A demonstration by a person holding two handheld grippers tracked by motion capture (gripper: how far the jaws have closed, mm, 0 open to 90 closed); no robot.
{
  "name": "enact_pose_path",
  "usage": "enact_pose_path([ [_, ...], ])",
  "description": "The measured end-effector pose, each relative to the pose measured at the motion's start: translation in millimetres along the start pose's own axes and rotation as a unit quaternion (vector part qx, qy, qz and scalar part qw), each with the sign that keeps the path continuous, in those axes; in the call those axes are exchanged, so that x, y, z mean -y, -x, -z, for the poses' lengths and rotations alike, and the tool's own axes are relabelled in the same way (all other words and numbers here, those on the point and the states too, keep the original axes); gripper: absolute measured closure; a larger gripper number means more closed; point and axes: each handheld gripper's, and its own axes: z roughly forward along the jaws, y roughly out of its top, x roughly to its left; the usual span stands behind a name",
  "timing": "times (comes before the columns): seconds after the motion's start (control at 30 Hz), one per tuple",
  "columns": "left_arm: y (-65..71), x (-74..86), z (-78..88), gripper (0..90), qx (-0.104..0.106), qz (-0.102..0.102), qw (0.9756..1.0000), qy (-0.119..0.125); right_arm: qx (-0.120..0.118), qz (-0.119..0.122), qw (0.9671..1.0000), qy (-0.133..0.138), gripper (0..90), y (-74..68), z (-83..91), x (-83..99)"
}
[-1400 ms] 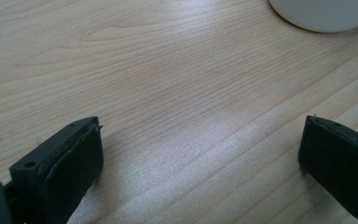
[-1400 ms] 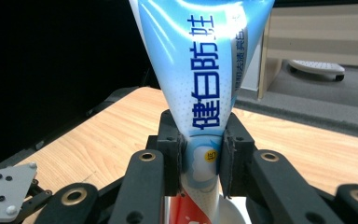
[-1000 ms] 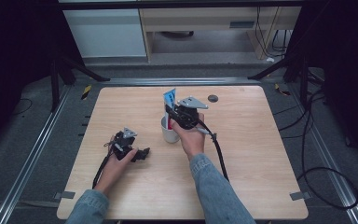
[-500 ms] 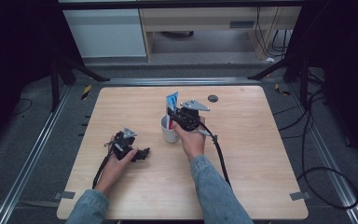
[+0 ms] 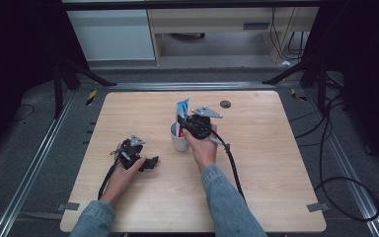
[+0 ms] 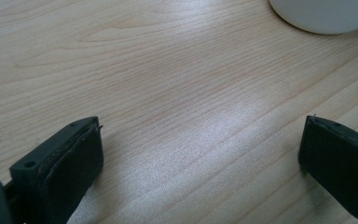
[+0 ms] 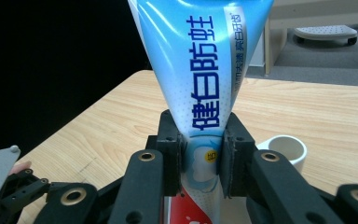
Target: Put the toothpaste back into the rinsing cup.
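High view: looking down on a light wooden surface (image 5: 276,163), with both forearms in denim sleeves coming in from the bottom edge. Right gripper (image 5: 183,123) sitting near the middle of the surface, clamped on a blue and white toothpaste tube (image 5: 182,108). Tube standing nearly upright, flat crimped end pointing up, lower end reaching down toward a white cup (image 5: 179,139); hard to tell from here whether the tip is already inside the cup or just above its rim. Cup resting on the surface just in front of the right hand (image 5: 203,148). Small dark round disc (image 5: 225,103) lying near the far edge, well apart from the cup.

Left gripper (image 5: 150,162) lying low on the surface to the left of the cup, held by the left hand (image 5: 123,170), cable trailing back toward the near edge.

Right gripper view: both black jaws pressing in on the tube's (image 7: 200,84) narrow lower part, blue printed characters running up its face, a red band showing below the pads. Cup (image 7: 286,149) appearing just beyond and to the right of the jaws, open mouth up.

Left gripper view: jaws standing wide apart, nothing but bare wood grain between them. Rounded white base of the cup (image 6: 324,14) showing at the top right, well ahead of the jaw tips.
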Motion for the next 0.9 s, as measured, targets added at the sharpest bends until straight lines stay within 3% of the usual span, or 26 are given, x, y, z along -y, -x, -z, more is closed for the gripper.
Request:
enact_pose_path([
  [0.27, 0.0, 0.0, 0.0, 0.0, 0.000, 0.000, 1.0000, 0.000, 0.000, -0.016, 0.9999, -0.003, 72.8, 4.6, 0.3, -0.8],
  [0.9, 0.2, -0.2, -0.5, 0.0, 0.000, 0.001, 1.0000, 0.001, -0.002, -0.010, 0.9999, -0.011, 72.5, 6.7, -0.7, -3.4],
])
